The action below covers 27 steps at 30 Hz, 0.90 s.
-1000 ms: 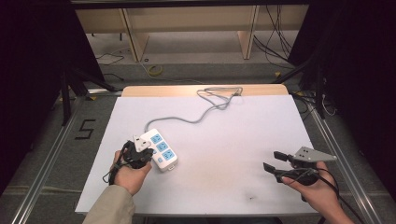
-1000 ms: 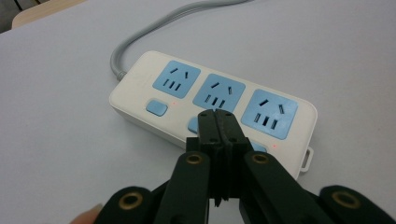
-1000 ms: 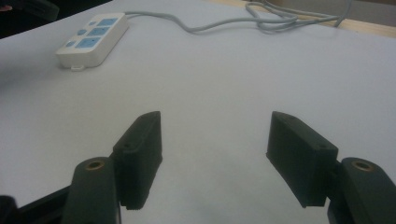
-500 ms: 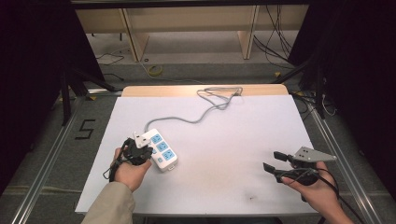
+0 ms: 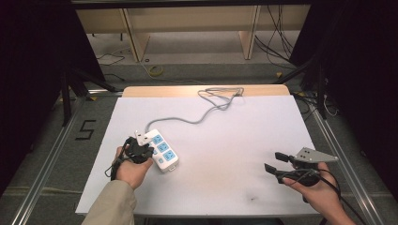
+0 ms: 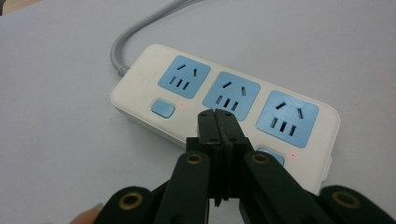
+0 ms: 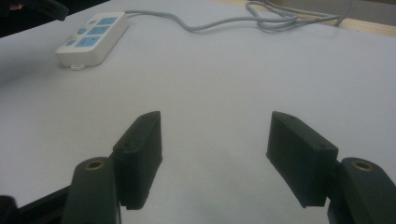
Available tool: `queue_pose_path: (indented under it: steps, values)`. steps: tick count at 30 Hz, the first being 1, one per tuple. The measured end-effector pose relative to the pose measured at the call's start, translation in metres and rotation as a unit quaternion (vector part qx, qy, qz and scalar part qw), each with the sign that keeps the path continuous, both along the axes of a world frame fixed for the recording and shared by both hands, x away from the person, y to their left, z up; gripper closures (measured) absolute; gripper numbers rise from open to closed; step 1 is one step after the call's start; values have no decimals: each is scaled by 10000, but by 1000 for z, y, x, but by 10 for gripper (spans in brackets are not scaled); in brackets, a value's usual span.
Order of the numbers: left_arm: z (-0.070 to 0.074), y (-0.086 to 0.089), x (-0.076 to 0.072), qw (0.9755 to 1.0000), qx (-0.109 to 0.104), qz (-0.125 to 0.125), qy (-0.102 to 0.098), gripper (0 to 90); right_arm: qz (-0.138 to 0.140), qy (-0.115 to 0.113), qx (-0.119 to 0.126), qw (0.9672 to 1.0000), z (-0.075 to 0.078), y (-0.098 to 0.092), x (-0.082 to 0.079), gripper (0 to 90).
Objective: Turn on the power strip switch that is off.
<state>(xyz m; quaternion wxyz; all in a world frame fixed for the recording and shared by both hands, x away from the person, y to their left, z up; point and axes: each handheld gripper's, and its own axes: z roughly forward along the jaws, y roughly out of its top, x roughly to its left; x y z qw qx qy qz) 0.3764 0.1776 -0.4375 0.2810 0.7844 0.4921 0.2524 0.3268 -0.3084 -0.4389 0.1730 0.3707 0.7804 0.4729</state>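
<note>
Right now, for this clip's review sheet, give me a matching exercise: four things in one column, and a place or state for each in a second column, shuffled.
1. white three-socket power strip with blue faces
2. left tongs
3. right tongs
4. grey power cord

a. open, nothing between the jaws
b. looped near the table's far edge
c. shut, tips over the middle switch
d. lying flat on the white table's left half

Pairs: 1-d, 2-c, 3-a, 4-b
</note>
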Motion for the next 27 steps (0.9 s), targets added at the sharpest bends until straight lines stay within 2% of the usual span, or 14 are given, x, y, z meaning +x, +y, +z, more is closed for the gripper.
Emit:
queue_pose_path:
  steps: [27]
  values:
    - [-1, -5, 15, 9997, -37, -10, 258, 900, 2, 27, -11, 10000, -1, 1, 0, 358]
